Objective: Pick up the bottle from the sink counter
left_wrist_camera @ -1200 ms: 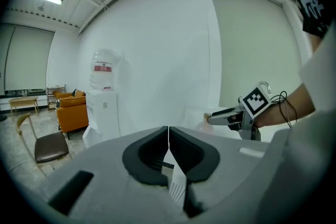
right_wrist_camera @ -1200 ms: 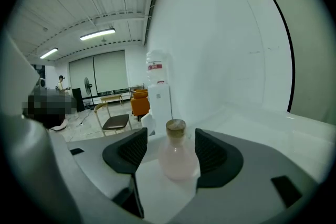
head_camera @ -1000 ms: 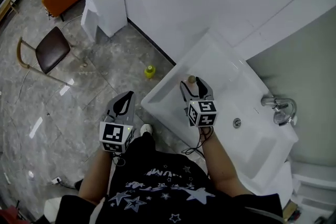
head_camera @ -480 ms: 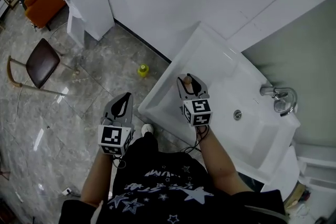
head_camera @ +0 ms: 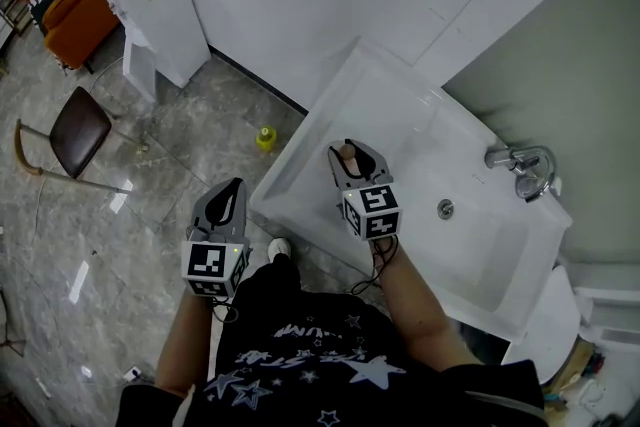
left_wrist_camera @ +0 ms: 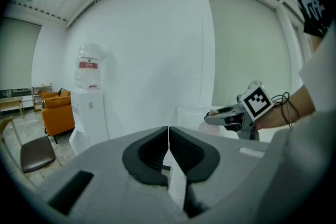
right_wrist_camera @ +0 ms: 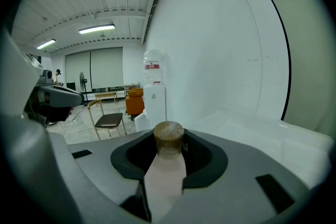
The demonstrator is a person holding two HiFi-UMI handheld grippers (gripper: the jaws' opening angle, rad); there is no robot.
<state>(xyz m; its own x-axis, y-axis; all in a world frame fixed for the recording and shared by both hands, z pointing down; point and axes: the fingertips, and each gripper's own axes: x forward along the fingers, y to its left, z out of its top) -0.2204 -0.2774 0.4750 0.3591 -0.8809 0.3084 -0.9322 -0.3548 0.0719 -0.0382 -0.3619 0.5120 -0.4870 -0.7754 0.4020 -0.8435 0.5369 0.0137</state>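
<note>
The bottle (head_camera: 346,153) is pale pink with a brown round cap (right_wrist_camera: 168,136) and stands upright at the near left end of the white sink counter (head_camera: 400,110). My right gripper (head_camera: 351,156) has it between its jaws. The jaws are closing, and both press against the bottle's body (right_wrist_camera: 166,171), with the cap rising above them. My left gripper (head_camera: 231,189) hangs over the floor, left of the counter, jaws shut with nothing between them (left_wrist_camera: 168,136). The left gripper view also catches the right gripper (left_wrist_camera: 227,116) at its right.
A chrome faucet (head_camera: 520,167) and a drain (head_camera: 445,208) lie at the basin's right. On the grey tiled floor stand a small yellow object (head_camera: 265,137), a brown chair (head_camera: 70,128), a white water dispenser (head_camera: 150,0) and an orange sofa (head_camera: 70,0).
The right gripper's jaws have narrowed from wide open to pressing on the bottle. The left gripper has stayed where it was, and the head view has shifted slightly.
</note>
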